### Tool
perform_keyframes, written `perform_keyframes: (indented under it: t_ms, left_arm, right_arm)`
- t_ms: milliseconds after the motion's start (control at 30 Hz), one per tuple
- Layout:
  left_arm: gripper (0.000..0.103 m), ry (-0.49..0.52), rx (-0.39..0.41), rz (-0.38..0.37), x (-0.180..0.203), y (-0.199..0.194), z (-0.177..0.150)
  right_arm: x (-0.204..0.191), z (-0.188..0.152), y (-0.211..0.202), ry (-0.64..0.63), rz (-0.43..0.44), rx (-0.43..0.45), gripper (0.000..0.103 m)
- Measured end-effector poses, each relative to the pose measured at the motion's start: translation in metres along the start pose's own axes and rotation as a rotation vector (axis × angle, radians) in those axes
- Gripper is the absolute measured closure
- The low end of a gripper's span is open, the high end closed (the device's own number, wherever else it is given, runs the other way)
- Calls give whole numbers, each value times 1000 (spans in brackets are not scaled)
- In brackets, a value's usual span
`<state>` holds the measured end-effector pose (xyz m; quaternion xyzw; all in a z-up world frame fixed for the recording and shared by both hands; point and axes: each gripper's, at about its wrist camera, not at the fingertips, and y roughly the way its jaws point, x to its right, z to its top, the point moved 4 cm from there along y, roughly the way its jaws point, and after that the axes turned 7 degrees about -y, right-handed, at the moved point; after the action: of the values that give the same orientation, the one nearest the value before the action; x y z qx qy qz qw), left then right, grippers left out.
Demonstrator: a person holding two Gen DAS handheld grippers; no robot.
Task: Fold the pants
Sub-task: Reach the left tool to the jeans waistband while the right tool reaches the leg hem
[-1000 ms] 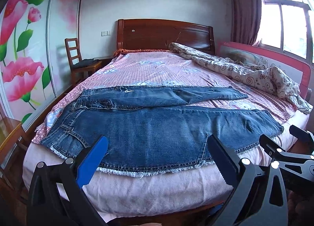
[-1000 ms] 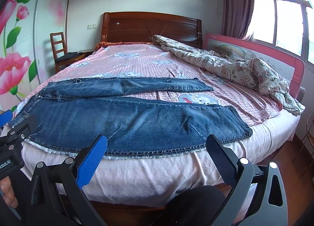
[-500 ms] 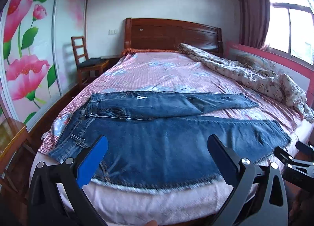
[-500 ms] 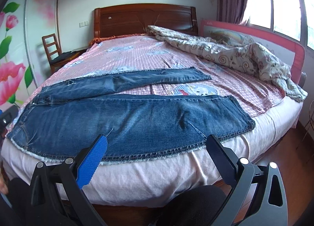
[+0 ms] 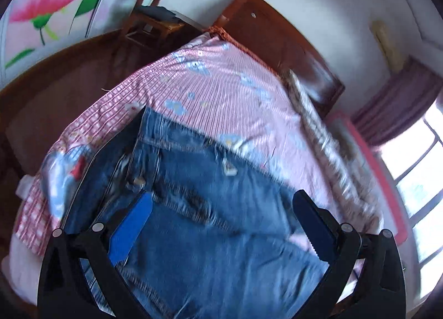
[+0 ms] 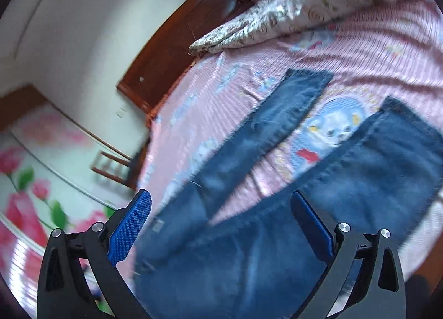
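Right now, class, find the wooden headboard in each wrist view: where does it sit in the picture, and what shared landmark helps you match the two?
Left wrist view: the headboard runs slantwise across the upper middle, beyond the pink bedsheet.
Right wrist view: the headboard tilts across the upper centre-left, beside the rumpled quilt.
Shared landmark: the jeans spread on the bed.

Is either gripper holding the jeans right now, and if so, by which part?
Nothing is held. The left gripper and the right gripper are both open above the jeans, which lie spread on the bed; no denim sits between the fingers.
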<state>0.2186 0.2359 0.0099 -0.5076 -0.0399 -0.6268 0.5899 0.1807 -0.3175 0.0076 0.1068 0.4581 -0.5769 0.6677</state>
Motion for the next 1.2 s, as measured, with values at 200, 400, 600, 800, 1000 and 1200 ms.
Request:
perform_keyframes:
  t_ms: [200, 400, 600, 800, 1000, 1200]
  left_arm:
    - [2, -45, -93, 210, -26, 59, 57]
    - [2, -36, -156, 235, -53, 127, 107]
    - [2, -45, -226, 195, -93, 186, 148]
    - [2, 26, -392, 120, -101, 218, 141]
    - [2, 58, -486, 21, -90, 222, 129]
    - [12, 94, -490, 64, -86, 225, 127]
  right_arm:
    - [20, 17, 66, 209, 67, -146, 3]
    - [31, 25, 108, 85, -30, -325, 3]
    - [68, 29, 130, 157, -60, -458, 3]
    - [62, 32, 124, 138, 47, -413, 3]
    - [35, 28, 132, 47, 83, -430, 3]
    - [17, 26, 136, 23, 118, -407, 3]
